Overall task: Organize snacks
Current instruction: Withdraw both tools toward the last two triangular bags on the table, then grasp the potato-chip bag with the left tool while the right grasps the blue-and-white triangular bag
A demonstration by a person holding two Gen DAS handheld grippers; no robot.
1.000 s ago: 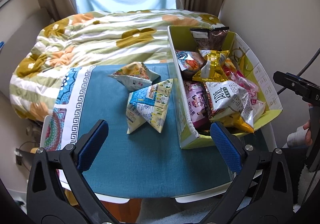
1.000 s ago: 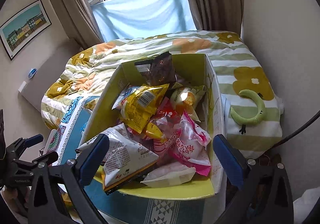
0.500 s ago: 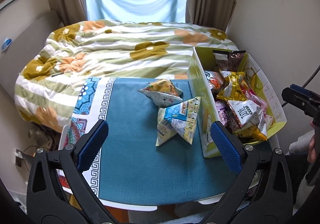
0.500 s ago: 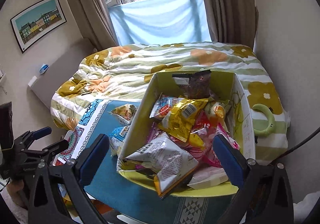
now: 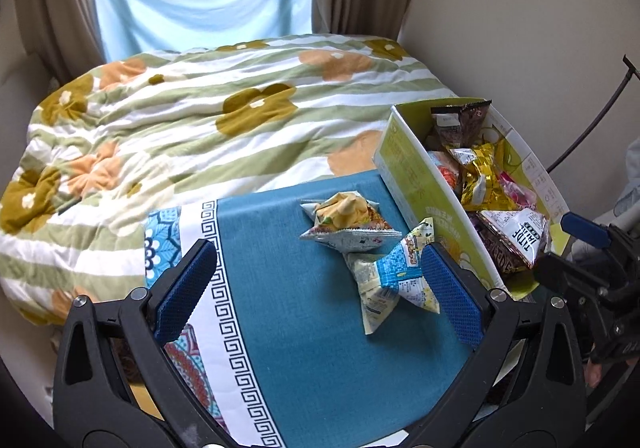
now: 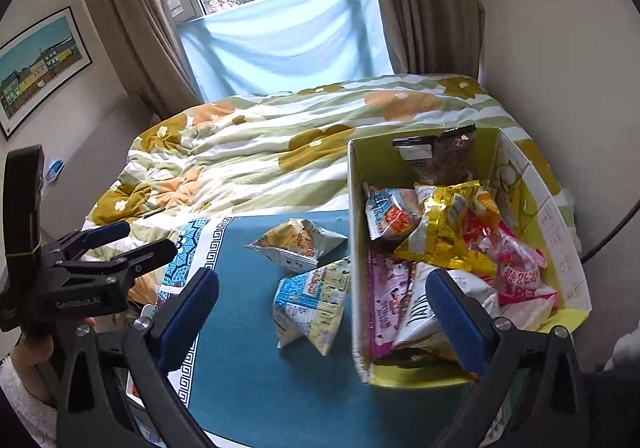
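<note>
Two pyramid-shaped snack packs lie on the teal tablecloth (image 5: 288, 328): a blue and white pack (image 5: 394, 280) (image 6: 310, 302) nearer me and a yellow-orange pack (image 5: 348, 224) (image 6: 298, 244) behind it. To their right stands a yellow-green cardboard box (image 5: 416, 176) (image 6: 358, 248) filled with several snack bags. My left gripper (image 5: 320, 296) hovers open over the cloth, with the blue pack by its right finger. My right gripper (image 6: 320, 312) is open too, above the blue pack and the box's near corner. Neither holds anything.
A bed with a floral striped duvet (image 5: 192, 120) (image 6: 280, 144) lies behind the table. A window with a blue cover (image 6: 288, 44) and brown curtains is at the back. A wall (image 5: 520, 28) runs close on the right. Each gripper shows at the other view's edge.
Both grippers have drawn back and swung left. The box has slid toward the right edge of the left view, and the two packs now show in the right view.
</note>
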